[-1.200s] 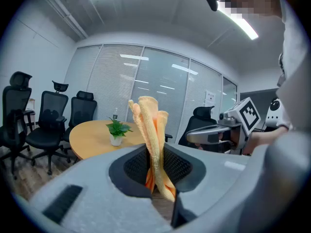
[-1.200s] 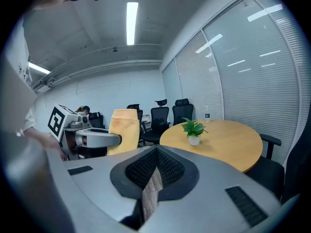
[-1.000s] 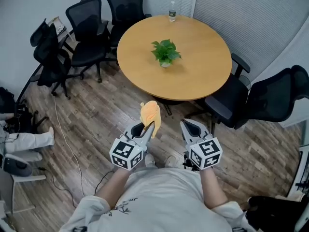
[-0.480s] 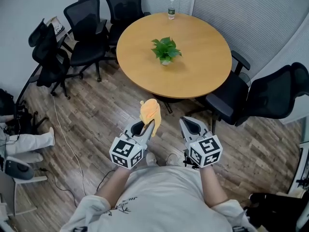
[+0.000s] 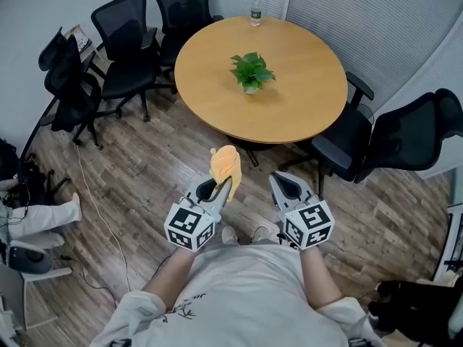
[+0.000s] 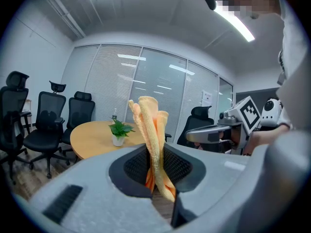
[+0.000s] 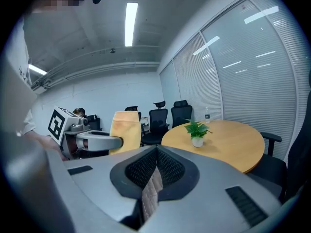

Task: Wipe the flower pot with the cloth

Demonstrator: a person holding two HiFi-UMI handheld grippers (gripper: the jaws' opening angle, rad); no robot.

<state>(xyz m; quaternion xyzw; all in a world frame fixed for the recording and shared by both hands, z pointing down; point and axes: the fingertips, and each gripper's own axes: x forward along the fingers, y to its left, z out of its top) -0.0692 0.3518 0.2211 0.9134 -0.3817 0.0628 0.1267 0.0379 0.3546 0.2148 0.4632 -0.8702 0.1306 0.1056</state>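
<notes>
Head view: the left tongs (image 5: 219, 188) are clamped on an orange-yellow cloth (image 5: 226, 166), which stands up out of the tips. Just beside them, at their 3 o'clock, the right tongs (image 5: 283, 183) are pressed together. Both are held low in front of the person over the wood-plank floor (image 5: 145, 172). The round wooden desk (image 5: 304, 107) lies at 12 o'clock from the tongs, well apart from them. The small white flower pot (image 5: 250, 89) stands near the middle of the desk, a leafy green plant (image 5: 251, 69) in it (nothing touches it). A water bottle (image 5: 255, 11) stands at the desk's 12 o'clock edge. Black office chairs (image 5: 126, 42) cluster from the desk's 9 to 11 o'clock, and more sit at its 3 to 4 o'clock.

Left gripper view: the jaws pinch the cloth (image 6: 151, 140) between their dark ribbed pads; its folded layers rise upright above the jaws, and a corner hangs below them. The flower pot (image 6: 118, 140) shows at 10 o'clock from the cloth, on the desk (image 6: 90, 136). The right tongs (image 6: 206, 135) point the same way at 3 o'clock.

Right gripper view: the jaws meet with nothing between them. The flower pot (image 7: 198, 141) sits at 1 o'clock, upright on the desk (image 7: 238, 142), the bottle (image 7: 206, 114) behind it. The left tongs (image 7: 99, 141) show at 9 o'clock, the cloth (image 7: 125, 129) sticking up from them.
</notes>
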